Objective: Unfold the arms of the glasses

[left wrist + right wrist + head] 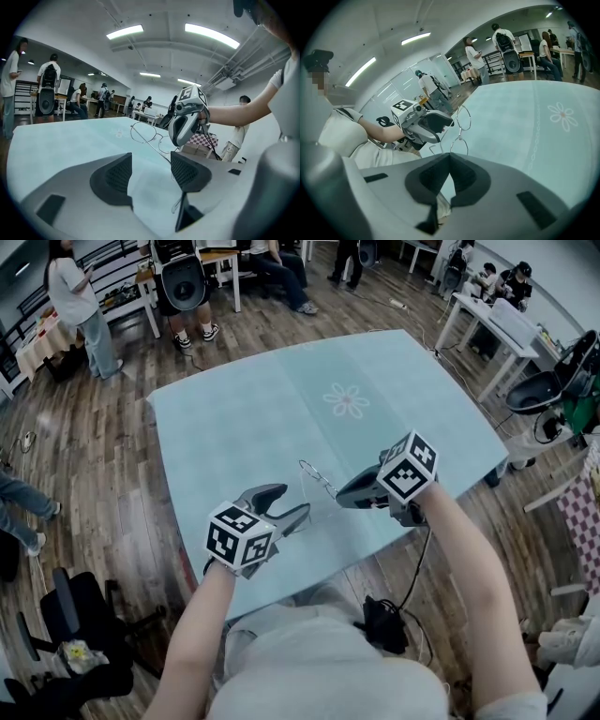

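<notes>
A counter is seen covered with a pale blue-green cloth, on which a flower motif is printed near the middle. A wooden plank floor is shown all around it. A black loudspeaker is stood beyond the far edge, with seated people just beside it, and a standing person is seen at the upper left. White tables are set at the upper right, and near them a dark chair and a checked cloth. A black office chair is placed at the lower left. Long strip lights are lit overhead.
</notes>
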Action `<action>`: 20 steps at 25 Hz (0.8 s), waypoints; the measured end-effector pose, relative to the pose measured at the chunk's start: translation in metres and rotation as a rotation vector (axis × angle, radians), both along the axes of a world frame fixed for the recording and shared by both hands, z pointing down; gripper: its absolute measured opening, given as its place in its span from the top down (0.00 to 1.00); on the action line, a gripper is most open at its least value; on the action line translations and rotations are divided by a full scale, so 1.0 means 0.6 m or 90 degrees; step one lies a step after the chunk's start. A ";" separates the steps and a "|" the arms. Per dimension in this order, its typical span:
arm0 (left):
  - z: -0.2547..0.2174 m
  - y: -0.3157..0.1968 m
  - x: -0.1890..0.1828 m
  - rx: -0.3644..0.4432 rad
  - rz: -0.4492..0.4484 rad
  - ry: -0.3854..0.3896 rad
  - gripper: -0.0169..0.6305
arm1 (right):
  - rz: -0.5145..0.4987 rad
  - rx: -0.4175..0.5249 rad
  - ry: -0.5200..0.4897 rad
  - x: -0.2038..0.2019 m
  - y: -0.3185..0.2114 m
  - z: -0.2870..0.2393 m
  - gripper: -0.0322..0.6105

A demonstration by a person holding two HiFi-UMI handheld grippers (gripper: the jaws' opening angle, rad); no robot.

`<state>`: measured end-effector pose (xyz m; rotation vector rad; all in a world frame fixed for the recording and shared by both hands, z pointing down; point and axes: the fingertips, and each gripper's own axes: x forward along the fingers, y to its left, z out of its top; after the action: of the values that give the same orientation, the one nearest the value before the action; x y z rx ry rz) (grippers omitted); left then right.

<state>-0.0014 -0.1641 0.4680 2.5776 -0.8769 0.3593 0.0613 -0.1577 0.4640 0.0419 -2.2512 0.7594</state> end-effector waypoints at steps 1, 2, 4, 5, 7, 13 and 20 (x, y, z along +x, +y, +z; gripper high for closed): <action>0.003 0.001 0.000 -0.004 -0.005 -0.002 0.59 | 0.000 0.001 0.000 0.000 0.001 0.001 0.94; 0.005 0.002 0.000 -0.007 -0.009 -0.003 0.59 | -0.001 0.001 0.001 0.000 0.002 0.001 0.94; 0.009 0.003 -0.001 -0.011 -0.015 -0.005 0.59 | -0.001 0.002 0.000 0.000 0.003 0.003 0.94; 0.011 0.003 -0.002 -0.013 -0.017 -0.006 0.59 | -0.001 0.002 0.000 0.000 0.004 0.004 0.94; 0.013 0.001 -0.007 -0.011 -0.022 -0.013 0.59 | 0.000 0.002 -0.002 0.001 0.004 0.005 0.94; 0.007 -0.011 -0.028 0.033 -0.041 -0.075 0.59 | 0.007 -0.003 -0.004 0.005 -0.003 0.004 0.94; 0.000 -0.020 -0.049 0.071 -0.073 -0.121 0.59 | 0.012 -0.004 -0.004 0.005 -0.003 0.005 0.94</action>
<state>-0.0309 -0.1761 0.4682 2.6109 -1.1360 0.5434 0.0642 -0.1592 0.4668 0.0579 -2.2581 0.7775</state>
